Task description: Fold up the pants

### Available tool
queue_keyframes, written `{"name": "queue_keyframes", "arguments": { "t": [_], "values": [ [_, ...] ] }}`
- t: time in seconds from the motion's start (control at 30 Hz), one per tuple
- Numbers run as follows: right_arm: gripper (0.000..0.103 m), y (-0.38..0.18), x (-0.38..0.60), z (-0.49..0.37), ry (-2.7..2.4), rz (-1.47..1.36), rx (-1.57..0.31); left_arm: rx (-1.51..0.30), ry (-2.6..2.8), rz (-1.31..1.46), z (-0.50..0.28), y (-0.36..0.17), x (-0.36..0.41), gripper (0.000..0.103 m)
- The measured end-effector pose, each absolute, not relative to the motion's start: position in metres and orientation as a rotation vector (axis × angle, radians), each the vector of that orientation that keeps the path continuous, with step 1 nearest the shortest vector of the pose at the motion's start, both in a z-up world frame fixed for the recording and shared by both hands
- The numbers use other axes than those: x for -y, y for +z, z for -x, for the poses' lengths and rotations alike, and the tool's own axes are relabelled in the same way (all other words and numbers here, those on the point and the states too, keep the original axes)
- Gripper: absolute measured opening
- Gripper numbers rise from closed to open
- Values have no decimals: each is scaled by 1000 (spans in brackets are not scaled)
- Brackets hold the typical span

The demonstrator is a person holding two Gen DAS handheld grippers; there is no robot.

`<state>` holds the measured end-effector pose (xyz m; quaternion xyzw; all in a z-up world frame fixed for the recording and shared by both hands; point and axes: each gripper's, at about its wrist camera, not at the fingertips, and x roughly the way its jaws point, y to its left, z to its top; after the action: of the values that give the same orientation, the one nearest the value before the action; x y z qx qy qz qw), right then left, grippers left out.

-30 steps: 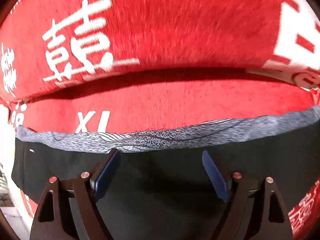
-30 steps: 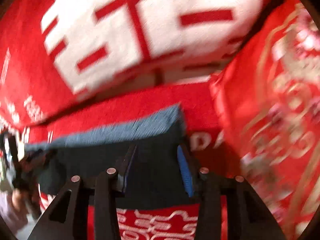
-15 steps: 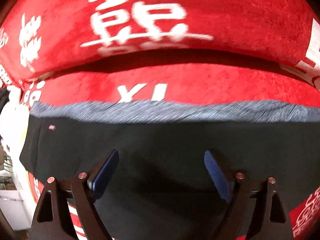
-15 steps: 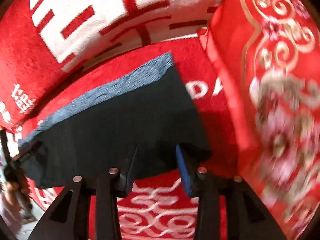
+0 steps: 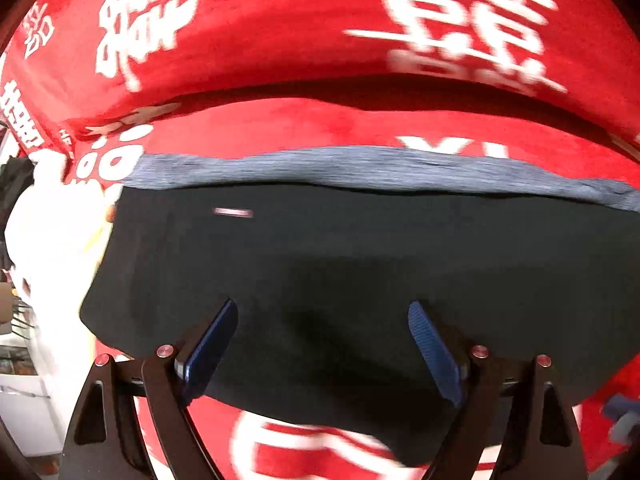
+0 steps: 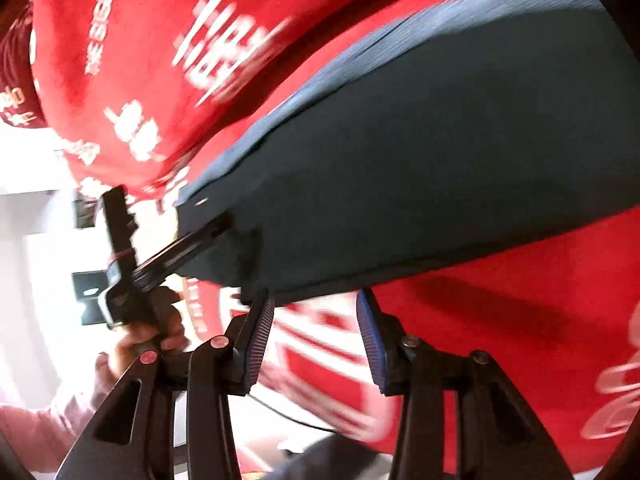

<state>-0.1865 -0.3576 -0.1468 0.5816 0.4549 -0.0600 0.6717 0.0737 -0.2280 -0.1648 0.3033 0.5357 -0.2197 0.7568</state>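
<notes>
The folded black pants (image 5: 360,256) lie flat on the red cover, their grey-blue waistband (image 5: 360,166) along the far edge. My left gripper (image 5: 322,344) is open above the near part of the pants, nothing between its blue pads. In the right wrist view the pants (image 6: 440,168) fill the upper right. My right gripper (image 6: 316,336) is open and empty, just off the near edge of the pants. The left gripper (image 6: 216,228) also shows there, at the left corner of the pants.
A red cover with white characters (image 5: 280,128) lies under the pants. A red cushion with white characters (image 5: 280,24) stands behind them. A bright white area (image 5: 48,248) lies past the left edge. The person's hand (image 6: 148,336) holds the left gripper.
Both grippers have drawn back toward the near edge of the pants. The right gripper has swung left and now looks across the pants at the left gripper. The pants lie still.
</notes>
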Motion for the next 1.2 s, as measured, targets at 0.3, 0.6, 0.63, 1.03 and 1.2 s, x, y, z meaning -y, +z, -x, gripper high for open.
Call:
{"name": "queue_keyframes", "arguments": {
  "t": [0.3, 0.6, 0.63, 1.03, 1.2],
  "values": [
    [47, -188, 303, 133, -116, -1389, -1014, -1133, -433, -627, -150, -186, 152, 99],
    [9, -183, 324, 126, -153, -1436, -939, -1123, -491, -595, -161, -185, 136, 102],
    [9, -171, 323, 120, -149, -1415, -918, -1127, -495, -589, -162, -185, 132, 102],
    [10, -174, 301, 155, -236, -1290, -1186, -1123, -526, -639, -145, -168, 135, 102],
    [60, -125, 341, 159, -317, -1040, -1155, -1076, -668, -593, -119, -149, 193, 102]
  ]
}}
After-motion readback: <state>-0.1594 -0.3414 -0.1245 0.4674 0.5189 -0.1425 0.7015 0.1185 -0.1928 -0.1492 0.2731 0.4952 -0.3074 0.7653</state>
